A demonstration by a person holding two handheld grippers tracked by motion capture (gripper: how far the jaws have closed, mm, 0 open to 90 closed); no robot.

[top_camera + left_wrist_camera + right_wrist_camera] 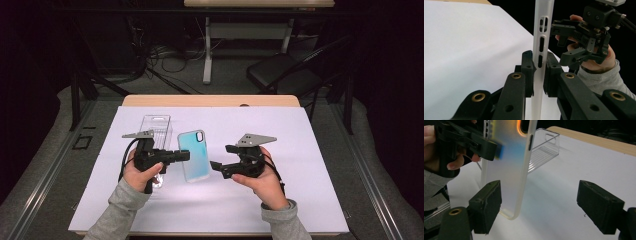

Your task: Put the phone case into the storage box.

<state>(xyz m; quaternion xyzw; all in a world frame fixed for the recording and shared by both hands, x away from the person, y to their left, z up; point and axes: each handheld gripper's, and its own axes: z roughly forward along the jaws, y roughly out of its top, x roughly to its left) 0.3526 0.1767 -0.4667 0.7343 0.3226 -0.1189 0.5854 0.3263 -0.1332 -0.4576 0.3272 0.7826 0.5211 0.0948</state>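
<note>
Left tongs [186, 156] clenched on phone case [194, 155] edge, frame centre; right tongs [219, 161] released. Thin edge grip could let it twist out.

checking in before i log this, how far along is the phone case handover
Done: the left tongs are shut on the phone case, lifted off the white sheet, apart from the clear box. In hand: the right tongs stand open beside the case. Left: probably closing on it.

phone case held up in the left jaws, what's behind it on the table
Behind the phone case lies a clear plastic box on the white sheet. The case covers the box's near end, so that part cannot be seen.
</note>
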